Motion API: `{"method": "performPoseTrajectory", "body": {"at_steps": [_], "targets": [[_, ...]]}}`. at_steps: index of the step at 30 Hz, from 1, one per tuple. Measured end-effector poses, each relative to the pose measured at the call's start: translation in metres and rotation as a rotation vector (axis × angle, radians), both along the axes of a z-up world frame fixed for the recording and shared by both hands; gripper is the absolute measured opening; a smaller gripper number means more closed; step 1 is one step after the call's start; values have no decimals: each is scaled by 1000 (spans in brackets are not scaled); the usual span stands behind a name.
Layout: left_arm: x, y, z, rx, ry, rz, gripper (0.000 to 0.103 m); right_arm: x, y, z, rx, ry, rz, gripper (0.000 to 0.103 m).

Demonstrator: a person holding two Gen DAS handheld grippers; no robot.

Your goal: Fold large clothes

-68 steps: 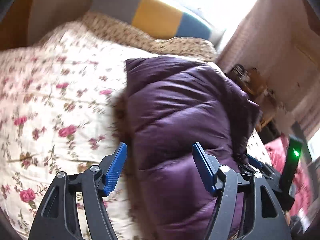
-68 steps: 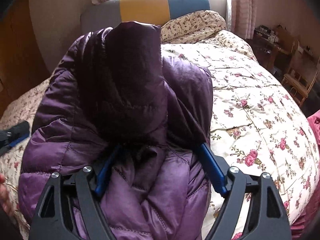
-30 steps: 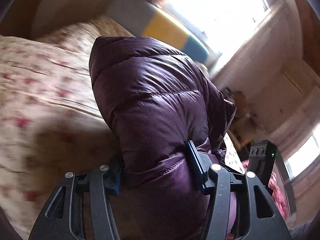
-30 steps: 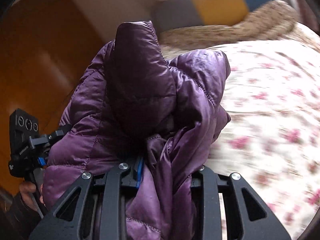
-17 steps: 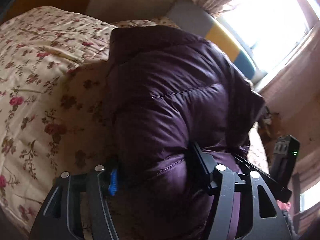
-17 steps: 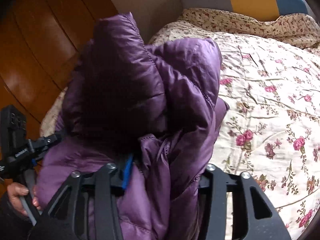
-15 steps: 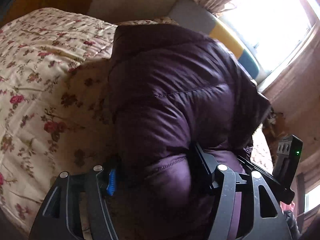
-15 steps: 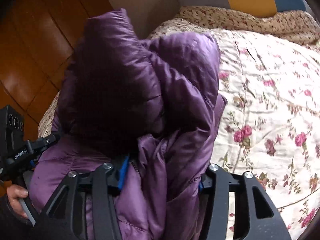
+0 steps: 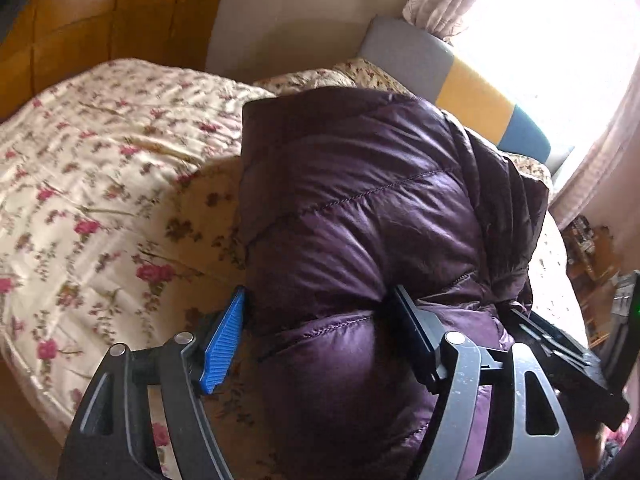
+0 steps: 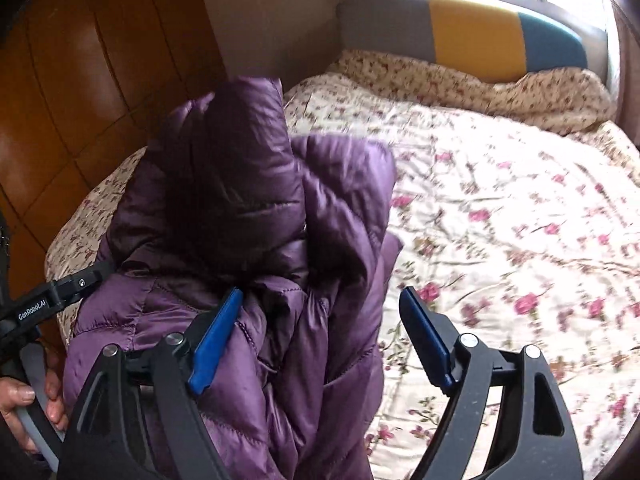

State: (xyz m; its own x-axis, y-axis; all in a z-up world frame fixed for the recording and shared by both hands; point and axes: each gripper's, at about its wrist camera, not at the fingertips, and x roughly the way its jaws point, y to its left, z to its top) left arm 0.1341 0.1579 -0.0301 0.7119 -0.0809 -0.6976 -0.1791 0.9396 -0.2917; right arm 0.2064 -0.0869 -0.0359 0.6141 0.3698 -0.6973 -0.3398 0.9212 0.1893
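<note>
Filling most of both views, one bed under a floral quilt carries one purple puffer jacket, folded into a thick bundle near the bed's near left corner, close to the wooden wall panels. A striped headboard stands at the far end beneath the window.

Both grippers are letting the bundle go. The left gripper has its jaws opening, with a fat roll of jacket between them; the right pad seems to be just touching the fabric, the left pad stands clear. The right gripper has its jaws opening wide; its left pad lies against the folds, its right pad hangs free over the quilt.

To finish this release well, the person should probably let the jaws spread fully before drawing back, then pull both grippers straight out along the fingers, so no pad drags a quilted layer and springs the fold open. Puffy filling is likely to rebound, so a gentle press on top may help.

Count: one jacket, one bed, two grippers.
</note>
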Motion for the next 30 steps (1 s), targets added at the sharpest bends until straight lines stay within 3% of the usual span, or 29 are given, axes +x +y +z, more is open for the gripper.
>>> {"method": "performPoseTrajectory", "body": {"at_steps": [2, 7, 12, 30], "targets": [[1, 1, 4, 28, -8, 7, 71, -24, 4, 12, -8, -32, -11, 79], [-6, -4, 15, 56, -32, 4, 71, -32, 10, 31, -24, -85, -25, 79], [-5, -6, 21, 75, -43, -4, 71, -49, 21, 46, -30, -108, -25, 70], [16, -6, 24, 100, -53, -29, 71, -30, 49, 61, -51, -123, -10, 66]]}}
